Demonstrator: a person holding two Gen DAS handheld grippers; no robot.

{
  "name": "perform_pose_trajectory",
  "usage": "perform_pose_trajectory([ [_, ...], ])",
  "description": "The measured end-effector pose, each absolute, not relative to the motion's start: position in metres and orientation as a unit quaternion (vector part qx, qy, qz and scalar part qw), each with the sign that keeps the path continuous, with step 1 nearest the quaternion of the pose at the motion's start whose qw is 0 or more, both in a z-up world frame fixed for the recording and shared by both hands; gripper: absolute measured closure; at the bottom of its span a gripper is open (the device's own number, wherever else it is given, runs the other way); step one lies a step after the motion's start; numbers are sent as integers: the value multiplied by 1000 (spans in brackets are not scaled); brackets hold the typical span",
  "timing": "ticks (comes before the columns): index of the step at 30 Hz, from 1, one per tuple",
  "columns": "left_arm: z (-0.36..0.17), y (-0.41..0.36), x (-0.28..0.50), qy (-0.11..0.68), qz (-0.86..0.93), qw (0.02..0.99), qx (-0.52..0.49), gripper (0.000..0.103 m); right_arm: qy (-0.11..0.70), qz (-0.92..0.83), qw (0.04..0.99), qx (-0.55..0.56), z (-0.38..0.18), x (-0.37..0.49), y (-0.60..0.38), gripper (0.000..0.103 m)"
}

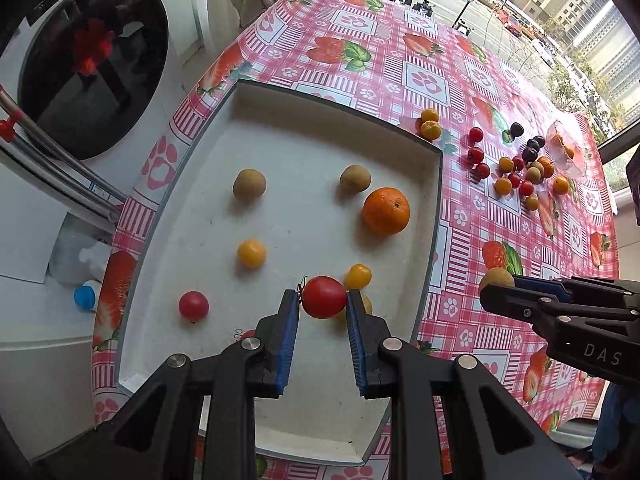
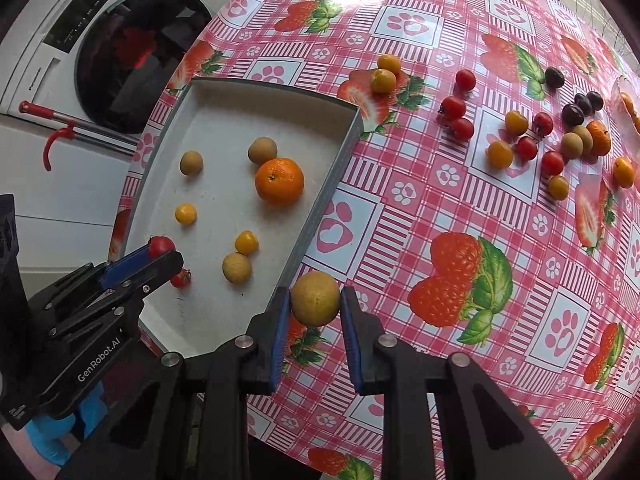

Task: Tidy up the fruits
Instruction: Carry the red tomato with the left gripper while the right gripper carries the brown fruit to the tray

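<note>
My left gripper is shut on a red cherry tomato and hangs above the near part of the white tray. In the tray lie an orange, two tan round fruits, yellow tomatoes and another red tomato. My right gripper is shut on a tan round fruit, above the tablecloth just outside the tray's right wall. The left gripper shows at the left of the right wrist view, over the tray.
A loose pile of red, yellow, tan and dark fruits lies on the pink strawberry tablecloth at the far right, with two yellow ones near the tray's far corner. A washing machine stands left of the table.
</note>
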State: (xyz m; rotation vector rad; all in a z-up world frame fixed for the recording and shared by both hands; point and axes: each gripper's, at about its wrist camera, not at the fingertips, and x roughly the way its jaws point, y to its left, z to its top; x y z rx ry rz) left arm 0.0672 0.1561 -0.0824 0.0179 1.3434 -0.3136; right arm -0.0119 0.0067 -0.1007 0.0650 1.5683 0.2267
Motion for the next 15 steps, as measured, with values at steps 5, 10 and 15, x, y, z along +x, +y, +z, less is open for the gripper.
perform_pose_trajectory([
  [5,-82,161,72,620,-140,772,7,77,704,102,702,31,-101,-10,7,76],
  [10,-80,165,84,615,-134,777,9,77,703,108,702,33,-101,-2,8,76],
  [15,-77,164,106,604,-132,786,8,77,699,114,705,31,-101,15,13,76],
])
